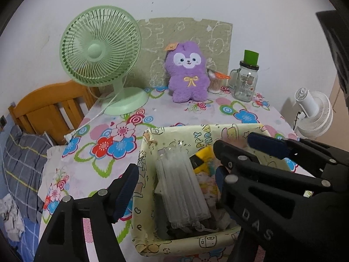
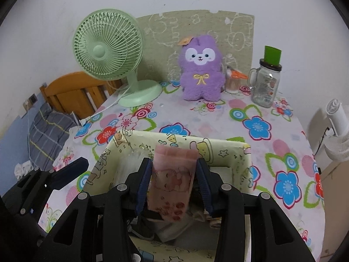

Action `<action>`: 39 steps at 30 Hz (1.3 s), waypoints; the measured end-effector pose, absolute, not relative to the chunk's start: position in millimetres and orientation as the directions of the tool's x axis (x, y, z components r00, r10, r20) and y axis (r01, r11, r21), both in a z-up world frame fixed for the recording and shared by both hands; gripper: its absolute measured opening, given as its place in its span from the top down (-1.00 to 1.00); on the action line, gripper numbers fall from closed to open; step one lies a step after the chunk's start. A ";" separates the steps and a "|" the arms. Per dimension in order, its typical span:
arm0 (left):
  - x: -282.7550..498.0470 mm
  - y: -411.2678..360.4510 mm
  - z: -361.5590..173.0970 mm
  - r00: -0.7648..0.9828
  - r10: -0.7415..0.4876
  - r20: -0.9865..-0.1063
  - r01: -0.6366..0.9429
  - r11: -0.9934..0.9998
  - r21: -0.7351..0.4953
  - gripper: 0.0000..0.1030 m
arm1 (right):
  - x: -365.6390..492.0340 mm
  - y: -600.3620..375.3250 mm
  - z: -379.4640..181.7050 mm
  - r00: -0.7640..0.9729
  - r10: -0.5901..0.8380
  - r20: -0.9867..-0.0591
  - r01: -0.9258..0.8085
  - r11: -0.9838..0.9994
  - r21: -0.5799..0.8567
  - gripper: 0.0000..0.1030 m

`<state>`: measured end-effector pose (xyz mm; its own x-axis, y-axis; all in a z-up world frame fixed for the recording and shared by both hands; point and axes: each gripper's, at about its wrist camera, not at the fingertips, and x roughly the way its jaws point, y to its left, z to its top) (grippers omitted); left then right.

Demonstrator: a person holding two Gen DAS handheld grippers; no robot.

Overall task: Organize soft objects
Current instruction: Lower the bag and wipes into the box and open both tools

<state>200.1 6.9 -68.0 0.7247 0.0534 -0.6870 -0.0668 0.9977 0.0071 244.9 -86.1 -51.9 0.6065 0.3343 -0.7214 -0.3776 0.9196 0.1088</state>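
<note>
A cartoon-printed yellow box [image 2: 218,150] stands on the flowered tablecloth. My right gripper [image 2: 173,174] hovers over it with a pink printed pouch [image 2: 172,179] upright between its pads. The pouch looks blurred and a thin dark gap shows on its right side, so the jaws stand open. My left gripper [image 1: 175,174] is open above the same box [image 1: 139,196]. A clear packet of white sticks [image 1: 181,183] lies in the box under it, beside a yellow item [image 1: 205,155]. A purple plush bunny [image 1: 187,74] sits upright at the back of the table.
A green desk fan [image 1: 100,50] stands at the back left with its cord trailing off the table edge. A glass jar with a green cup [image 1: 246,80] and a cotton-swab tub stand at the back right. A wooden bed headboard [image 1: 50,107] is to the left, a white fan [image 1: 314,113] to the right.
</note>
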 end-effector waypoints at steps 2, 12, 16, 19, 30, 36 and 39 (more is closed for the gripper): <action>201.9 9.5 -70.5 0.718 0.052 -0.694 -0.073 0.997 0.000 -0.49 | 244.2 -84.2 -53.6 0.619 0.315 -0.719 -0.371 0.925 0.085 -0.37; 197.1 3.9 -66.4 0.727 0.019 -0.687 -0.055 0.998 -0.030 -0.72 | 239.0 -96.0 -51.9 0.629 0.304 -0.716 -0.334 0.937 0.104 -0.75; 193.4 1.7 -63.4 0.725 0.010 -0.689 -0.055 0.998 -0.044 -0.81 | 232.6 -103.0 -48.6 0.640 0.293 -0.710 -0.311 0.944 0.110 -0.80; 188.5 -1.9 -61.2 0.729 -0.001 -0.684 -0.043 0.998 -0.046 -0.81 | 227.1 -106.8 -45.6 0.646 0.287 -0.708 -0.300 0.947 0.110 -0.80; 161.8 -10.2 -51.7 0.748 -0.016 -0.663 -0.017 0.999 -0.042 -0.86 | 195.3 -120.4 -33.0 0.676 0.260 -0.690 -0.269 0.958 0.098 -0.86; 144.6 -11.4 -45.5 0.762 -0.013 -0.647 -0.016 0.999 -0.039 -0.89 | 176.8 -126.1 -25.1 0.694 0.252 -0.675 -0.262 0.961 0.089 -0.89; 136.5 -11.5 -42.6 0.768 -0.017 -0.640 -0.013 0.999 -0.042 -0.90 | 169.1 -128.1 -21.4 0.701 0.247 -0.669 -0.259 0.962 0.084 -0.90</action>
